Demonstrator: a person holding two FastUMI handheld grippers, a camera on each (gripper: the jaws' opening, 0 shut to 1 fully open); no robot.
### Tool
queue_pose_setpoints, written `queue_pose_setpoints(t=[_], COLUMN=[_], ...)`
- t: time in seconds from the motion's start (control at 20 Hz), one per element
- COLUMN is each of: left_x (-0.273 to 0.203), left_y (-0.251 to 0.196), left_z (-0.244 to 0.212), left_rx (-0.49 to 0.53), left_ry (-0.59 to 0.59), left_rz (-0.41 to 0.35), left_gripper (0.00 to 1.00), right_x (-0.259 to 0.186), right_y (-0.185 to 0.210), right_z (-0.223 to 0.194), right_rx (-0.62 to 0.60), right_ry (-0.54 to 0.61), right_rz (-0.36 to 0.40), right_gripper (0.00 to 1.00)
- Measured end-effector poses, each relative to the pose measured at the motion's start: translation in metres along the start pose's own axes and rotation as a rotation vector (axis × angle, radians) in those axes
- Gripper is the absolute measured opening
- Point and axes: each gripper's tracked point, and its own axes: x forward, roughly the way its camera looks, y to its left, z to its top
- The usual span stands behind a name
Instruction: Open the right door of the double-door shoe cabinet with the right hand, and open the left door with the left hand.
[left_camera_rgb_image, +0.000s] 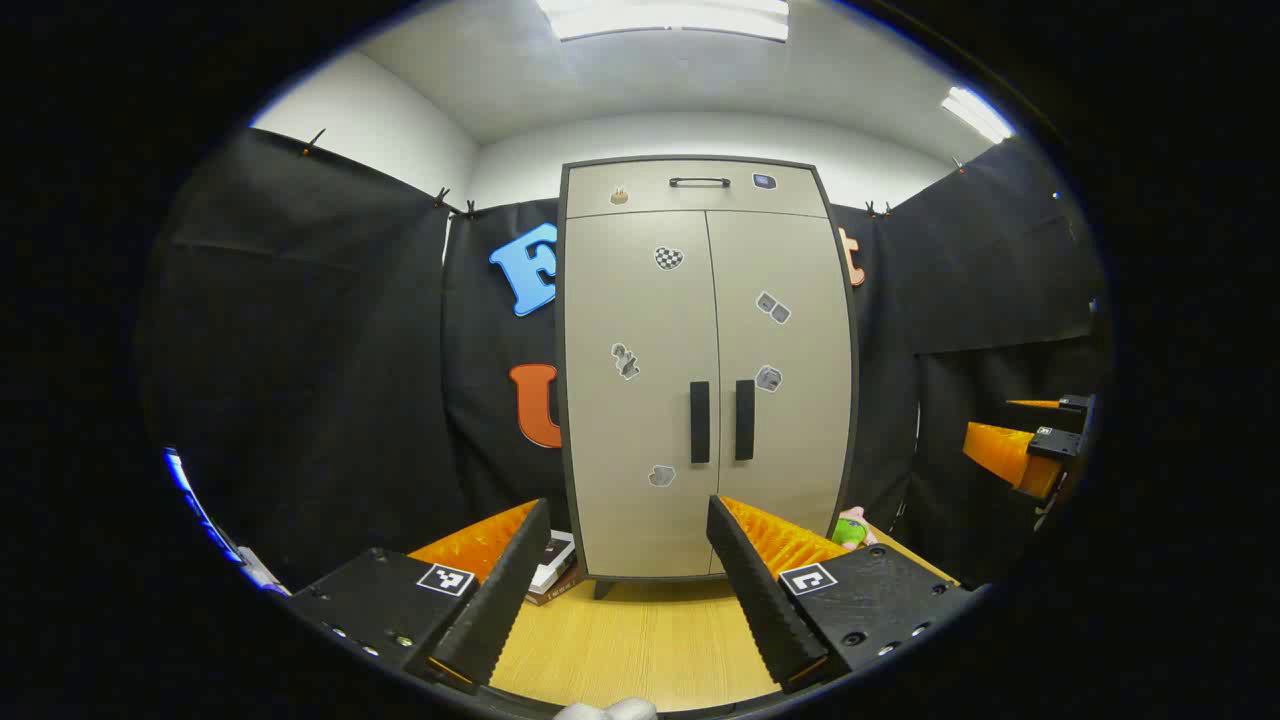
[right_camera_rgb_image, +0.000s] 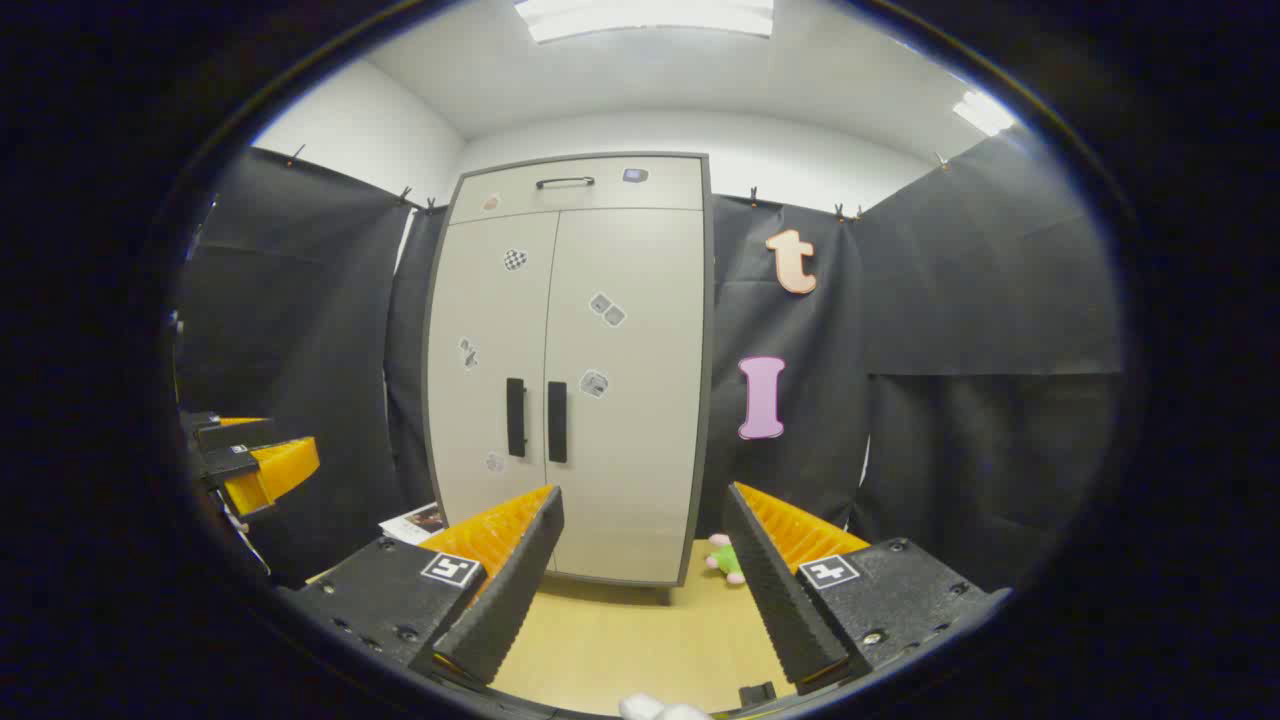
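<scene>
- Left gripper: fingers spread wide, nothing between them, held over the pale wooden tabletop.
- Right gripper: also spread and empty, same height over the tabletop; in the left gripper view it sits off to the right edge.
- Ahead of both tools, well apart, stands the tall beige double-door shoe cabinet with dark frame, both doors closed, small stickers on them.
- Left door's black vertical bar handle is straight ahead and above the left tool's fingers; right door's black vertical bar handle is ahead and to the left of the right tool.
- The two handles are just beside each other at the centre seam.
- Risks, in our judgement: with handles this close, the right tool could catch the left handle, or the two tools could bump at the seam; a shallow hook could slip off the bar.
- Small green-pink plush toy lies at the cabinet's base beside the right tool's path; a swinging right door could sweep it.
</scene>
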Motion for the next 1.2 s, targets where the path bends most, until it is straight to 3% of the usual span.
queue_pose_setpoints(t=[0.85, 1.2], left_x=[-0.004, -0.018], left_y=[0.02, 0.039], left_z=[-0.003, -0.005], left_rx=[0.01, 0.028], left_ry=[-0.002, -0.006], left_rz=[0.017, 0.062], left_gripper=[0.95, 0.95], right_x=[0.005, 0.042], right_y=[0.006, 0.02], right_z=[-0.002, 0.002], right_rx=[-0.025, -0.029], right_ry=[-0.009, -0.024], right_rz=[-0.016, -0.022], right_gripper=[1.0, 1.0])
